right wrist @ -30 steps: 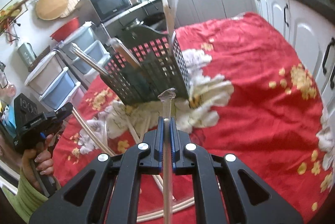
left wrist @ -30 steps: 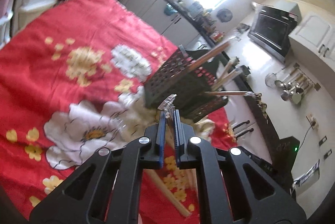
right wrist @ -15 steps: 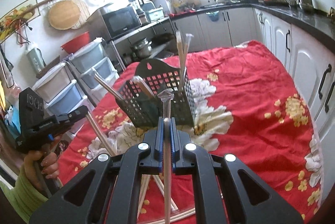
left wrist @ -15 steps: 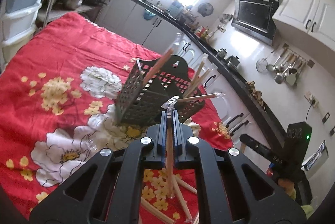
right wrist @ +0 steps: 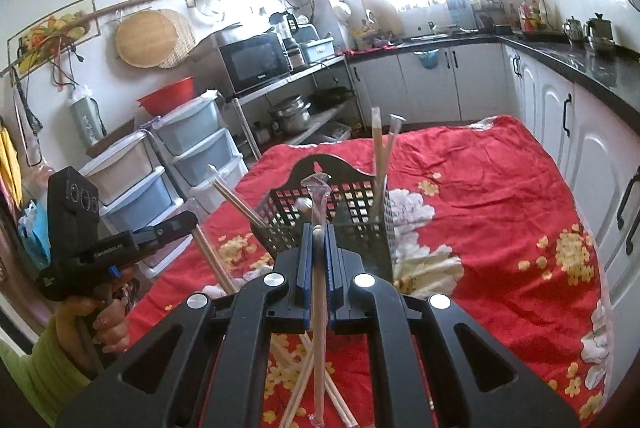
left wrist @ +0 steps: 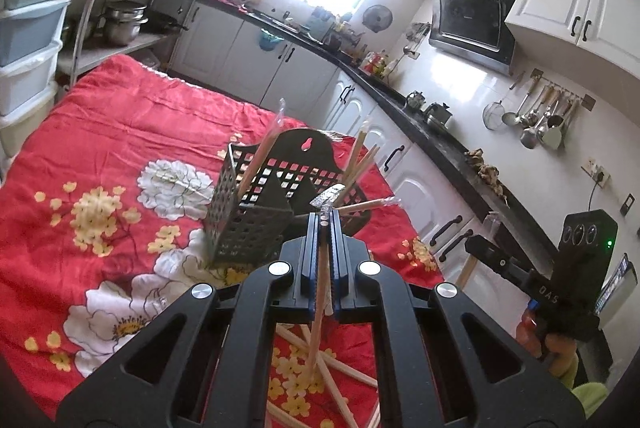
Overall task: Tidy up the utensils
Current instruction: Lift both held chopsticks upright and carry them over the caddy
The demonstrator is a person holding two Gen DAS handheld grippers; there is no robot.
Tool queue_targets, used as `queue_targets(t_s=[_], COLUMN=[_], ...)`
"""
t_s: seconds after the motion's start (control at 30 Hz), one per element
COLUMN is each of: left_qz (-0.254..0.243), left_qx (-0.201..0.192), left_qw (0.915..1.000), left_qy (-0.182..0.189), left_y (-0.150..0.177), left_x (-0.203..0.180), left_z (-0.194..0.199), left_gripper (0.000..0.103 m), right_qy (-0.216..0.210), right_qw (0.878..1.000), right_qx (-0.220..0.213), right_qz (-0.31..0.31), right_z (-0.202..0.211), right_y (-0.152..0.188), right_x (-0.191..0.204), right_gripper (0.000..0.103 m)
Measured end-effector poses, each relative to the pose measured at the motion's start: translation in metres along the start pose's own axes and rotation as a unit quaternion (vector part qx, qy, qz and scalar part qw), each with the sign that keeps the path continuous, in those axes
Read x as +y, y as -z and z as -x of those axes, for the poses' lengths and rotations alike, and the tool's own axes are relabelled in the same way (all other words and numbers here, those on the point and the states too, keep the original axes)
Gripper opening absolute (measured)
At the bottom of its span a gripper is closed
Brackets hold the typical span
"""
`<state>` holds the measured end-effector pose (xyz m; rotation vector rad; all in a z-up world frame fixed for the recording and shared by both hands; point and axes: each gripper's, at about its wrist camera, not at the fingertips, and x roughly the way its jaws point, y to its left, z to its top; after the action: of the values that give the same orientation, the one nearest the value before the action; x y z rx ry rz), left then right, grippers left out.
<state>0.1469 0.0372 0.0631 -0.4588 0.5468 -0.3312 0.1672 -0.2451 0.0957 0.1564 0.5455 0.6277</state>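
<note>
I have lifted both tongs: the left gripper [left wrist: 324, 218] and right gripper [right wrist: 318, 228] each clamp one wrapped chopstick [right wrist: 319, 292], now raised near the basket [right wrist: 340, 206], ready for dropping in.

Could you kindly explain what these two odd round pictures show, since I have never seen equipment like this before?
There is no robot here. A person holds a hand-operated gripper in each hand, and each carries a wide-angle camera looking forward along its two fingers, hence the round pictures.

The left gripper fills the bottom of the left camera's picture, the right gripper the bottom of the right camera's. Each view also catches the other tool at its edge, with the hand on its handle.

Both are shut on a wrapped pair of chopsticks, the right one on its own pair. Ahead stands a black slotted holder with several pairs already in it, on a red flowered cloth. More loose chopsticks lie on the cloth beneath the grippers.
</note>
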Motion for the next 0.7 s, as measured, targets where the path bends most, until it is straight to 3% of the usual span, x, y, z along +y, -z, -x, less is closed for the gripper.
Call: queue_targets(t_s=[0.7], left_qz=[-0.055], left_qx=[-0.031], left_qw=[0.9977], left_qy=[0.021], left_y=[-0.033], left_x=[-0.033], left_z=[0.01], left_gripper=[0.002], right_qy=[-0.015], right_qw=[0.999], right_qx=[-0.029], right_qz=[0.022], right_z=[-0.008], right_y=[-0.028], right_x=[0.025], right_gripper=[0.006])
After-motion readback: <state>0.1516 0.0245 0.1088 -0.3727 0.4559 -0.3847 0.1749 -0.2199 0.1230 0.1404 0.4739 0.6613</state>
